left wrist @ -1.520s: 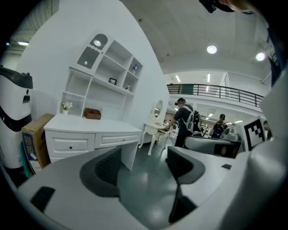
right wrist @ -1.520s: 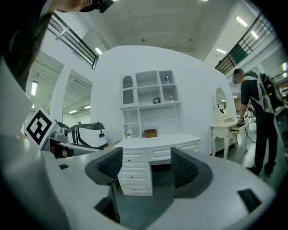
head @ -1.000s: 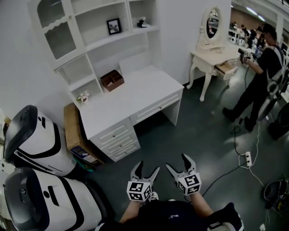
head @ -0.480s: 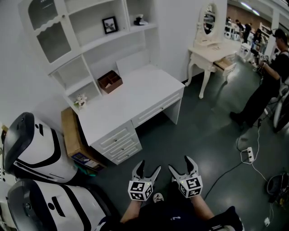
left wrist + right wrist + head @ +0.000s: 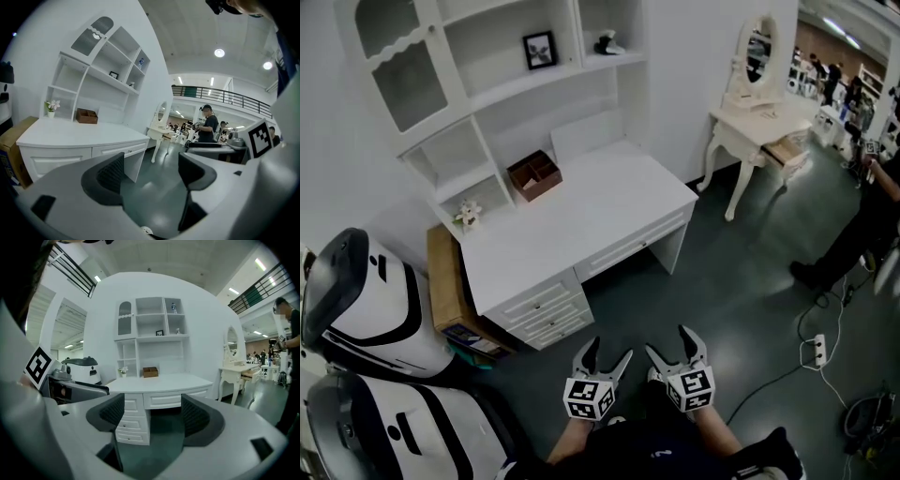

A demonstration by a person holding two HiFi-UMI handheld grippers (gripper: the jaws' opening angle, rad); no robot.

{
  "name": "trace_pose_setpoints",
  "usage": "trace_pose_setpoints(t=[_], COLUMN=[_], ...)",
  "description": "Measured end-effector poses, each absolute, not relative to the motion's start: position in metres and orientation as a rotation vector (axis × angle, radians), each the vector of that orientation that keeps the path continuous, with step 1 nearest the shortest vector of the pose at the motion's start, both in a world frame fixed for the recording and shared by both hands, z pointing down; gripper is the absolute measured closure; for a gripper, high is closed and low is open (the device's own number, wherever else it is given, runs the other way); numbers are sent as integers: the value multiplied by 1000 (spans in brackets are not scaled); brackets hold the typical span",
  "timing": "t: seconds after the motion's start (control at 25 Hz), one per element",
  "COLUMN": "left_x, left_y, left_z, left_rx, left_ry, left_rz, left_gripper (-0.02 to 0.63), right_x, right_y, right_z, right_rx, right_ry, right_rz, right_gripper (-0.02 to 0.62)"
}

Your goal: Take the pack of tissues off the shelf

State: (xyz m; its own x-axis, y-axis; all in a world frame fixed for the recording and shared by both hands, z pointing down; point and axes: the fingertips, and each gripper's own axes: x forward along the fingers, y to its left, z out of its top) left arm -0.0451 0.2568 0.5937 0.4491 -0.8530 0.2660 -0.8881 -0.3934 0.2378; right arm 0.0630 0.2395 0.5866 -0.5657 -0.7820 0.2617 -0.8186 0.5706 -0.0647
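Tissue pack is too small to pick out on the tall white wooden shelf (image 5: 565,73), far from two claws: left grey gripper (image 5: 607,349) and right grey gripper (image 5: 669,340), both spread wide, holding nothing.

I hold two grippers, the left gripper (image 5: 607,349) and the right gripper (image 5: 669,341). Ahead I count one white desk (image 5: 581,211) with three stacked drawers (image 5: 539,314), one shelf unit (image 5: 567,37), one framed picture (image 5: 540,49), one brown box (image 5: 534,174) and one flower pot (image 5: 468,214). There are two white-and-black machines (image 5: 366,300), one cardboard box (image 5: 445,281), one dressing table (image 5: 759,117), one oval mirror (image 5: 758,58), one power strip (image 5: 814,350) and one person (image 5: 872,225).
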Motion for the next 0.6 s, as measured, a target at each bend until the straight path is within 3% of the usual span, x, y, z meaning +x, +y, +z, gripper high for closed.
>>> trace_pose_setpoints(t=[0.6], left_x=[3], left_y=[128], left_z=[581], left_rx=[2252], left_ry=[-1684], left_rz=[88], left_gripper=[247], right_x=[98], right_y=[88], right_z=[574], right_rx=[1090], right_ry=[-2695], right_rz=[159], right_gripper=[235])
